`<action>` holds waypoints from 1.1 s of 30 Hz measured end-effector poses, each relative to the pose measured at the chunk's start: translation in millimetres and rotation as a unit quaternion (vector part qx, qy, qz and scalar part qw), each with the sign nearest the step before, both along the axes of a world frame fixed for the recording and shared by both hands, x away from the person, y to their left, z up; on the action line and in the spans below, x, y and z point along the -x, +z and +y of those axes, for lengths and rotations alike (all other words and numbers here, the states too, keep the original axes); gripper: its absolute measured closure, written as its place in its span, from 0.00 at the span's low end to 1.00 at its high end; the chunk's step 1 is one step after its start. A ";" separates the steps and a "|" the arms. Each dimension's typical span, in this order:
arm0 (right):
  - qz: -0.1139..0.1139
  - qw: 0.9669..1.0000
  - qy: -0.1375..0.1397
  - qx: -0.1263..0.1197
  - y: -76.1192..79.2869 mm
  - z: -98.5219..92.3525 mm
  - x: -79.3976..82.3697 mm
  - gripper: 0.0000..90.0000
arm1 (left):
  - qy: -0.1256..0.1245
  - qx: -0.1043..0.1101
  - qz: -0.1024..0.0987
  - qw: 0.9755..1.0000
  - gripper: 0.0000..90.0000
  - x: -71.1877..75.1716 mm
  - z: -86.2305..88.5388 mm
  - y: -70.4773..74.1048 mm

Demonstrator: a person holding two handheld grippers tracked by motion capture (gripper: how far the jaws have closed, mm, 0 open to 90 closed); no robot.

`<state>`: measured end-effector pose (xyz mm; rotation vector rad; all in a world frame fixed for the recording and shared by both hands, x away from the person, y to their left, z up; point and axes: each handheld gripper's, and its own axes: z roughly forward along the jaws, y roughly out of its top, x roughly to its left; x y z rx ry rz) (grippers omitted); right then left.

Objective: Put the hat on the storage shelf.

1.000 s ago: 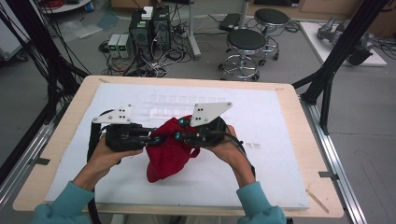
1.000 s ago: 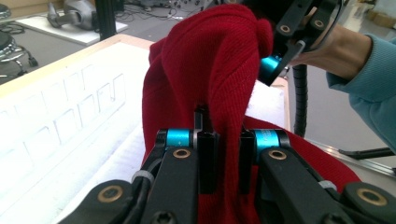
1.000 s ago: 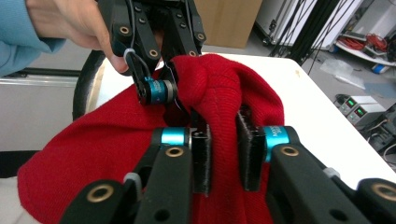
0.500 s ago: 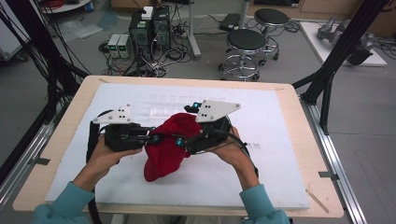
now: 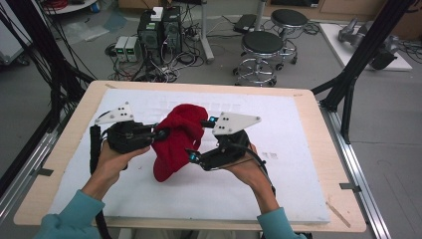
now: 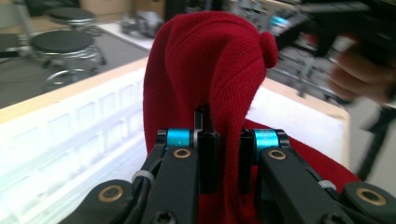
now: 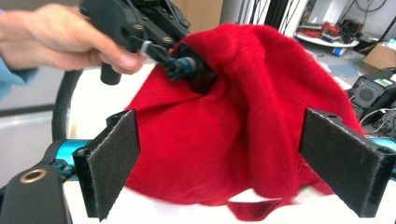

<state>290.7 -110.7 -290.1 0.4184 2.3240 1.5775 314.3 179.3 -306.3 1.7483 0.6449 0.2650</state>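
Your left gripper (image 5: 161, 133) is clenched on the red knit hat (image 5: 175, 139) — in the left gripper view its 2 black jaws pinch a fold of the hat (image 6: 210, 88) between them, and the fabric rises above the fingertips (image 6: 224, 158) in a tall hump with a small knob of cloth at its top right. From above, that gripper points toward the middle of the white mat (image 5: 298, 169), with your left hand (image 5: 112, 159) wrapped around its body.

Your right gripper (image 5: 199, 139) is released: its jaws have just been opening, and in the right gripper view the 2 pads (image 7: 114, 163) stand wide apart with the hat (image 7: 243, 126) bunched beyond them, neither pad pressing on it. The gripper's own midpoint (image 7: 224, 168) faces the lower folds of the cloth. In that same view your left gripper (image 7: 184, 65) bites into the hat's upper left edge, and the fabric puckers around its tips.

The hat sits a little left of the mat's centre, between the 2 grippers. Its upper part is lifted and draped from the left grip, while its lower end trails down onto the mat toward you. Your right hand (image 5: 246, 167) holds its gripper just beside the hat's right flank, tilted, with the grey plate (image 5: 236, 122) on top. The mat lies on a wooden table (image 5: 323, 124).
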 end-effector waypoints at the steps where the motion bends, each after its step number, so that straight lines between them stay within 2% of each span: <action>1: 0.000 1.000 -0.005 -0.006 -0.7 -1.1 2.5 0.13 | 0.008 0.001 0.001 1.000 0.94 -0.9 -0.4 0.7; 5: 0.006 1.000 -0.016 -0.015 -4.8 -3.2 8.8 0.13 | 0.035 0.000 -0.004 0.999 0.94 -5.6 -3.6 5.4; 9: 0.015 0.999 -0.014 -0.028 -12.8 -6.0 12.6 0.17 | 0.069 0.010 -0.006 0.998 0.94 -8.6 -7.4 11.6; 14: 0.032 0.999 -0.009 -0.029 -25.6 -4.5 16.0 0.16 | 0.091 0.013 -0.012 0.996 0.94 -12.2 -11.5 17.2; 16: 0.036 0.999 -0.010 -0.026 -29.8 -3.0 17.0 0.17 | 0.091 0.018 -0.010 0.996 0.94 -13.1 -12.7 18.4; 20: 0.050 0.998 -0.007 -0.024 -38.5 0.9 17.6 0.18 | 0.086 0.014 -0.008 0.996 0.94 -13.8 -17.3 19.0; 23: 0.054 0.998 -0.008 -0.021 -45.0 4.0 18.7 0.25 | 0.083 0.013 -0.007 0.996 0.94 -14.0 -20.3 19.6; 27: 0.070 0.997 -0.022 -0.023 -54.6 8.2 18.0 0.26 | 0.082 0.012 -0.006 0.997 0.94 -14.1 -25.3 21.0; 30: 0.083 0.996 -0.028 -0.011 -57.4 14.6 16.2 0.26 | 0.083 0.014 -0.008 0.996 0.94 -14.0 -29.0 21.9; 33: 0.088 0.995 -0.032 -0.019 -57.4 18.4 15.4 0.35 | 0.082 0.018 -0.007 0.996 0.94 -14.0 -32.4 22.1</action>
